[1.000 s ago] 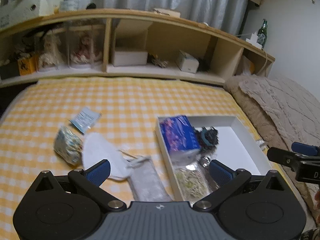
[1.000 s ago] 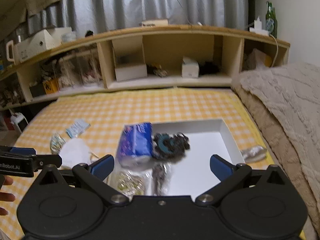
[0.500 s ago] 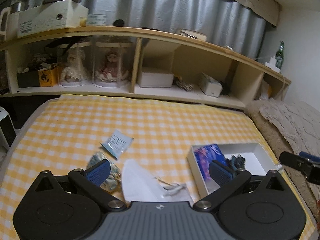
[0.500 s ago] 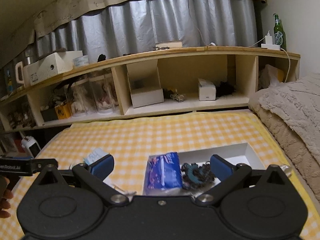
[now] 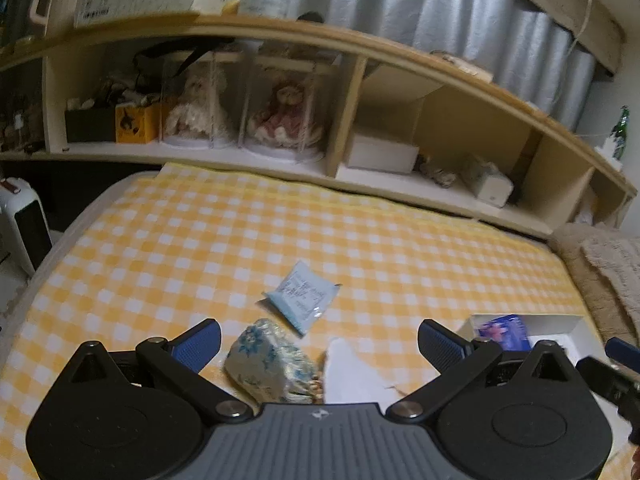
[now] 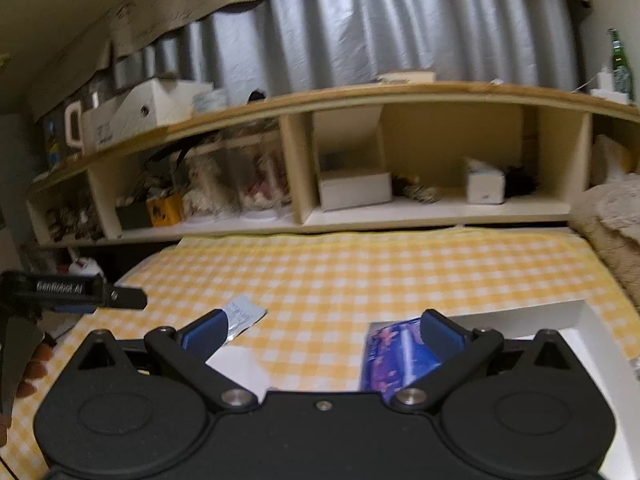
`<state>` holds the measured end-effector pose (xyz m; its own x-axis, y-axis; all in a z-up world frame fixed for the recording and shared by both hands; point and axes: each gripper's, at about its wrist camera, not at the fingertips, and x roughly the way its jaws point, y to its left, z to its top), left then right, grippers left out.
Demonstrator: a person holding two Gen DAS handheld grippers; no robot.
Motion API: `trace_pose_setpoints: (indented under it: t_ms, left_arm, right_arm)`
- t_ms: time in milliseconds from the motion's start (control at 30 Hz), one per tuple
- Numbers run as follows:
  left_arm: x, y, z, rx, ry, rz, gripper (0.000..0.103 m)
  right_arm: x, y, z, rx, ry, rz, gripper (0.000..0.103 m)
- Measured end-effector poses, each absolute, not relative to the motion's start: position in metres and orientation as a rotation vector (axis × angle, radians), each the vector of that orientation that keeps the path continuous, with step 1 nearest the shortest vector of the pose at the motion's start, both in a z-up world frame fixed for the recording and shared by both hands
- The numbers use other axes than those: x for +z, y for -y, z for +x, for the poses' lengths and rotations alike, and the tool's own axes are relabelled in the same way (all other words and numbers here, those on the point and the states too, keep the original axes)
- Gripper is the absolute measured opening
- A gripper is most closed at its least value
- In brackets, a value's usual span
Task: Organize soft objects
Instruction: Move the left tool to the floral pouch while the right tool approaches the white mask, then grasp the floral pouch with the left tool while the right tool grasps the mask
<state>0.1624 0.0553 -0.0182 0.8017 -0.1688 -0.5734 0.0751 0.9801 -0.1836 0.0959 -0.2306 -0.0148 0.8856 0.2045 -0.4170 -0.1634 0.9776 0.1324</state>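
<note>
- On the yellow checked bed cover (image 5: pixel 248 240), near its front edge, three soft things lie loose: a flowery pouch (image 5: pixel 270 366), a white cloth (image 5: pixel 352 372) just beside it, and a light blue packet (image 5: pixel 302 298) a bit further in.
- The white box (image 6: pixel 576 320) sits by the right edge of the cover, with a purple packet (image 6: pixel 394 354) already in its left end.
- The left gripper (image 5: pixel 319 342) is wide open and holds nothing. It hangs above the pouch and the cloth.
- The right gripper (image 6: pixel 322 330) is also spread wide and empty, up over the cover near the box.
- The pouch and the cloth touch or nearly touch, so a grab could catch both, and one might drop.
- The cloth is flat and floppy. The fingers might pinch the bed cover too and drag it.
- The two grippers are near each other and could bump over the box.
- The box could slide on the soft bed if pushed.
</note>
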Motion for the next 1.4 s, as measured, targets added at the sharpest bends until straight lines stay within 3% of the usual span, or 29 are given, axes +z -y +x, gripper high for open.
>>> trace_pose_setpoints:
  t_ms: [700, 967, 1300, 1400]
  left_arm:
    - [-0.120, -0.085, 0.231, 0.021, -0.877, -0.363, 0.102]
    - [-0.131, -0.089, 0.239, -0.030, -0.872, -0.507, 0.091]
    - [-0.140, -0.083, 0.251, 0.019, -0.853, -0.481, 0.079]
    - [-0.139, -0.072, 0.252, 0.019, -0.862, -0.389, 0.071]
  right_arm:
    - [-0.116, 0.145, 0.168, 0.518, -0.644, -0.054, 0.102]
    - [-0.136, 0.132, 0.183, 0.569, -0.694, -0.023, 0.091]
    - [-0.160, 0.117, 0.183, 0.554, -0.732, -0.115, 0.077]
    - [-0.162, 0.109, 0.175, 0.549, -0.711, -0.197, 0.075]
